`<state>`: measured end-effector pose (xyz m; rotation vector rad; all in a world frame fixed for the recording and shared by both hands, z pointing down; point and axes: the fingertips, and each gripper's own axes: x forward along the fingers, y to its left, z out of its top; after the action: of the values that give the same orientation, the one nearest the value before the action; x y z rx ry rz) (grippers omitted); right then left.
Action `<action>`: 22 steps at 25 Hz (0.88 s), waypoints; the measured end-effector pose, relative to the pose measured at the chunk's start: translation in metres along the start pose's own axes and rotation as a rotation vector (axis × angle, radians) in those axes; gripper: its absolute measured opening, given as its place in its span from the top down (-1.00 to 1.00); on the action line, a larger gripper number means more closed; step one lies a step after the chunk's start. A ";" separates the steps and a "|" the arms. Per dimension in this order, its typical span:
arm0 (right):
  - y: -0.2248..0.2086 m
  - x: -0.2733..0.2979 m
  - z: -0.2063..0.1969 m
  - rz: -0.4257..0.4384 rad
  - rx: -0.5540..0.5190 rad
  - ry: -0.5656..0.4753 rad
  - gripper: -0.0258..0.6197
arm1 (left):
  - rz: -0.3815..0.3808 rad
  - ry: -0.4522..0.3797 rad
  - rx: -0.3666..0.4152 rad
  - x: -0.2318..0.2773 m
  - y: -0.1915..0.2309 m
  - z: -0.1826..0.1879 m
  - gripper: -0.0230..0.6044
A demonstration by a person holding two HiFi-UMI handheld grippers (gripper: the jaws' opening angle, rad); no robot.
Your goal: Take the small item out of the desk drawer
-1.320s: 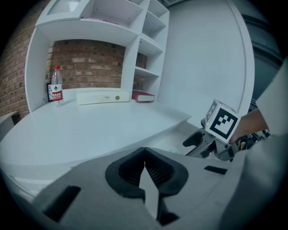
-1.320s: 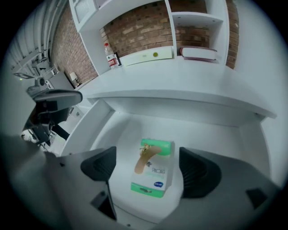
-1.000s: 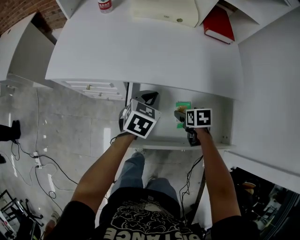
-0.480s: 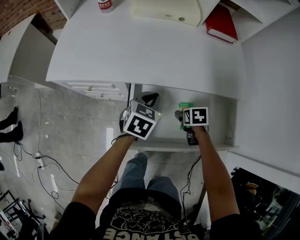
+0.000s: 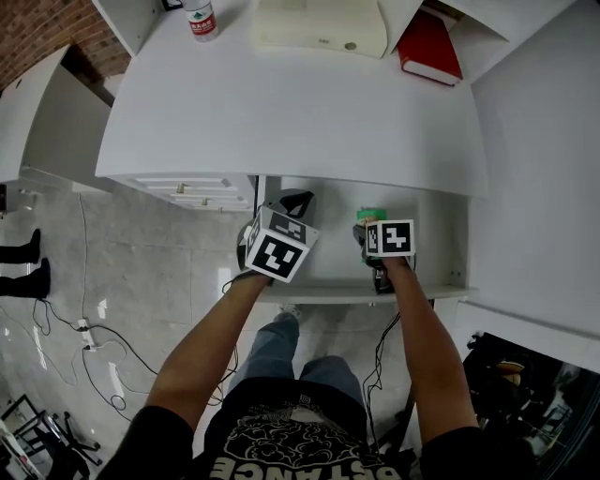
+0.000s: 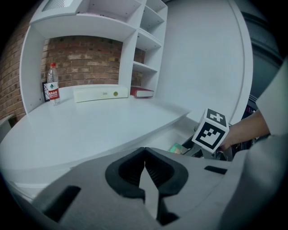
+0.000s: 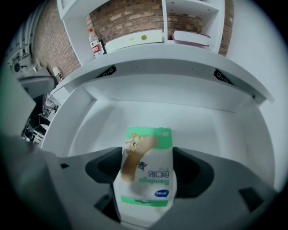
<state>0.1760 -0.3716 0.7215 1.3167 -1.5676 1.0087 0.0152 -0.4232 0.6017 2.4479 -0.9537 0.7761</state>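
White laminate desk overhangs an open drawer of the same smooth board in the head view. The right gripper points steeply down into it at a green-and-white bandage box, which sits at mid-width near the drawer's back edge, just under the desk's front lip. A straight lift would likely knock the box against that lip, so it probably has to come toward the drawer's front edge first. The left gripper hangs by the drawer's left corner, touching nothing; a plastic bottle, a cream case and a red book stand along the desk's far edge, well apart from the work.

Left gripper view: ribbed black pads are pressed together on nothing; the box shows only as a green sliver in the drawer, beside the right gripper's marker cube.

Right gripper view: the jaws have just been closing and now pinch the box by its two long sides; it is a flat rectangular carton of thin, glossy card. Too hard a squeeze would probably dent it; too light a one could let the slick card slip or pivot between the pads. Whether it has left the drawer floor cannot be told.
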 end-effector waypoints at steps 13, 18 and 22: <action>-0.009 -0.082 0.027 -0.003 0.052 -0.182 -0.16 | 0.008 -0.046 0.060 -0.033 -0.020 0.046 0.91; -0.008 -0.117 0.041 -0.007 0.048 -0.249 -0.16 | 0.021 -0.081 0.071 -0.049 -0.025 0.069 0.91; -0.011 -0.143 0.052 -0.021 0.055 -0.310 -0.16 | 0.029 -0.112 0.098 -0.061 -0.026 0.088 0.91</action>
<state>0.1964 -0.3762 0.5700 1.5838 -1.7602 0.8704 0.0269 -0.4237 0.4921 2.5910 -1.0165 0.7170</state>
